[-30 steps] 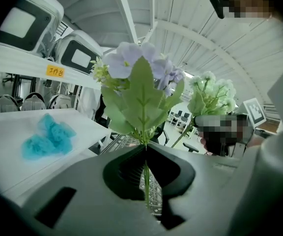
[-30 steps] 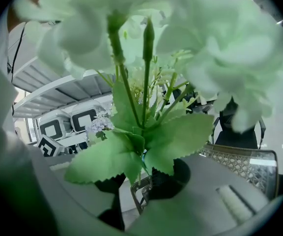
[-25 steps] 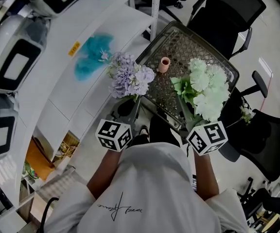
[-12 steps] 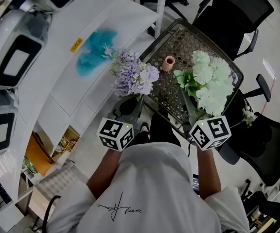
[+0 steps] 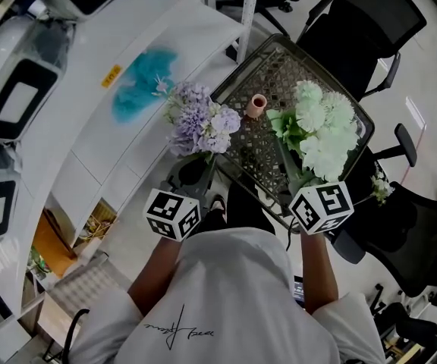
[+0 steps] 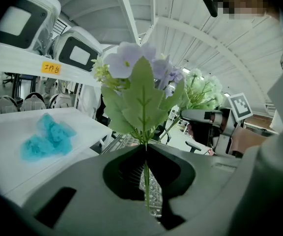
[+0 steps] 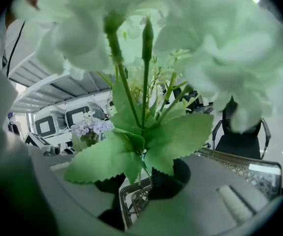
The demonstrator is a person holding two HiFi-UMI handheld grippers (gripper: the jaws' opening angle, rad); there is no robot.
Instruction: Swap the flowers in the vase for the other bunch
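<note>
My left gripper [image 5: 205, 164] is shut on the thin stem of a purple flower bunch [image 5: 199, 123], held upright at the mesh table's left edge. In the left gripper view the stem [image 6: 146, 181] runs between the closed jaws under the purple blooms [image 6: 141, 63]. My right gripper [image 5: 291, 177] is shut on the stems of a white and green bunch [image 5: 321, 131] over the table's right half. Its leaves [image 7: 131, 156] fill the right gripper view and hide the pads. A small pink vase [image 5: 257, 105] stands empty on the table between the two bunches.
The dark wire-mesh table [image 5: 279, 59] is ringed by black office chairs [image 5: 363, 14]. A white desk [image 5: 165, 44] with a blue fluffy tuft [image 5: 139, 82] lies to the left. White machines [image 5: 21, 97] line the far left.
The white bunch and my right gripper have drifted slightly farther over the mesh table. The purple bunch and my left gripper have hardly moved.
</note>
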